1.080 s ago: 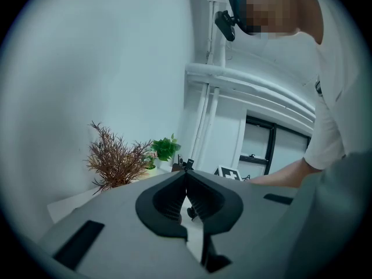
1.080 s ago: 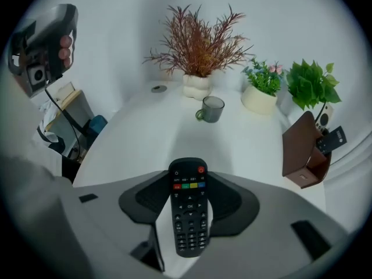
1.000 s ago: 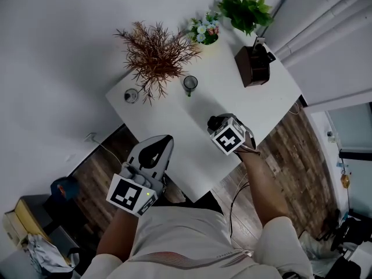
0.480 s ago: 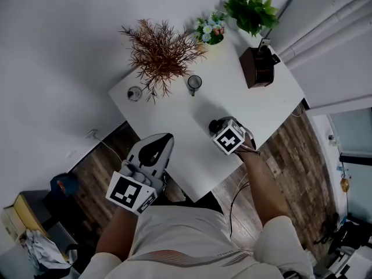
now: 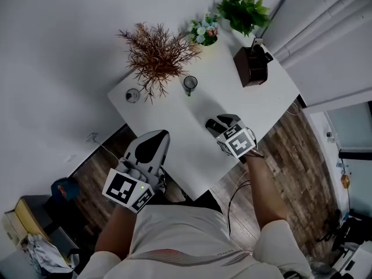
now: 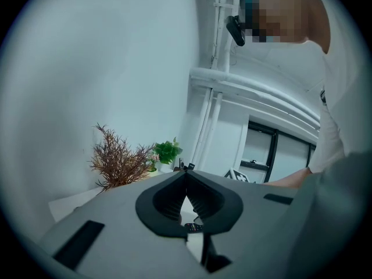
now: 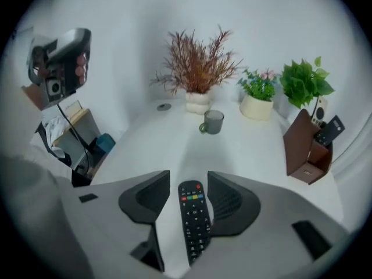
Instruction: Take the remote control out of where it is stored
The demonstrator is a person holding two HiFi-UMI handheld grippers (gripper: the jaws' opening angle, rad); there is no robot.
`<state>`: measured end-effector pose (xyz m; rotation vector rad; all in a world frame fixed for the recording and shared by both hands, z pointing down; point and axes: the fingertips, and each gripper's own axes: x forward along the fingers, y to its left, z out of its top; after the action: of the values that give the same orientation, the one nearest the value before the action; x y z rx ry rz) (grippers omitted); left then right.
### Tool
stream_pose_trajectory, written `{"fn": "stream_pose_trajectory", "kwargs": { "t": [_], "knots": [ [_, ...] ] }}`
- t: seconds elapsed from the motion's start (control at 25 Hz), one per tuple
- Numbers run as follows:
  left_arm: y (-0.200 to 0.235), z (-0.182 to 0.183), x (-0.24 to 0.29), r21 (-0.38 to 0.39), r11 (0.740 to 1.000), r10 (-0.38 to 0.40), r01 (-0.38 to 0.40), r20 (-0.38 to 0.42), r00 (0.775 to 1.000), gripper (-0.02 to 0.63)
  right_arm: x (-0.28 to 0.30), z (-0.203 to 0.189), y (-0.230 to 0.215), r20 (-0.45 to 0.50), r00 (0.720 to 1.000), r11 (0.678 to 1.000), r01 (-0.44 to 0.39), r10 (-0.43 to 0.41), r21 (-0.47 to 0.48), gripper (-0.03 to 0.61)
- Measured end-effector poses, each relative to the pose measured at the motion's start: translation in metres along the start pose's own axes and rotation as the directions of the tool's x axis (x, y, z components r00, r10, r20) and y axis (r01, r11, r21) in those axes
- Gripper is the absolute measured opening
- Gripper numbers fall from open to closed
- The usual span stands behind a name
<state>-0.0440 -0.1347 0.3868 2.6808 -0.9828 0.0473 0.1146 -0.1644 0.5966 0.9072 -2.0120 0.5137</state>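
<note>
Remote control (image 7: 195, 220) lies flat on the tabletop (image 7: 244, 153) between the right gripper (image 7: 189, 180) fingers, which stand apart, not clamped on it. Left gripper (image 6: 186, 174) fingers are together, empty. Judged light, rigid and smooth-sided: take hold across the long edges at mid-body.

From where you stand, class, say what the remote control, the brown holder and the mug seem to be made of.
Remote control: likely matte black plastic; moulded body, coloured buttons.
Brown holder: wood or leather-like board, hard to tell; flat, dull brown panels.
Mug: probably glazed ceramic, perhaps glass; smooth grey wall.
</note>
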Motion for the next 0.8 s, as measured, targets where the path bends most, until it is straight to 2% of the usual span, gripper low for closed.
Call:
{"fn": "stream_pose_trajectory", "kwargs": {
  "t": [0.12,0.24,0.4,0.56,0.64,0.72,0.8],
  "knots": [
    [-0.004,0.005,0.002,0.022,1.0,-0.01,0.01,0.001,1.0,0.009,-0.04,0.025,-0.006,0.174,0.983,0.997,0.05,-0.06,0.065,0.179],
    [-0.004,0.011,0.008,0.055,0.998,-0.002,0.002,-0.001,1.0,0.008,-0.084,0.041,-0.013,0.334,0.931,0.984,0.102,-0.147,0.149,0.101],
    [-0.009,0.022,0.017,0.09,0.996,-0.024,0.024,0.007,1.0,0.009,-0.141,0.049,-0.013,0.502,0.829,0.959,0.129,-0.244,0.254,0.053],
    [-0.021,0.033,0.028,0.11,0.992,-0.067,0.065,0.016,0.998,0.008,-0.198,0.053,-0.008,0.632,0.7,0.932,0.136,-0.331,0.337,0.028],
    [-0.028,0.037,0.034,0.112,0.99,-0.089,0.087,0.019,0.996,0.008,-0.225,0.053,-0.006,0.671,0.639,0.919,0.169,-0.377,0.355,0.025],
    [-0.035,0.04,0.039,0.116,0.988,-0.107,0.105,0.018,0.994,0.008,-0.246,0.05,-0.006,0.683,0.592,0.901,0.218,-0.427,0.375,0.021],
    [-0.041,0.043,0.043,0.125,0.985,-0.125,0.122,0.015,0.992,0.008,-0.261,0.047,-0.009,0.683,0.563,0.883,0.25,-0.466,0.397,0.02]
  ]
}}
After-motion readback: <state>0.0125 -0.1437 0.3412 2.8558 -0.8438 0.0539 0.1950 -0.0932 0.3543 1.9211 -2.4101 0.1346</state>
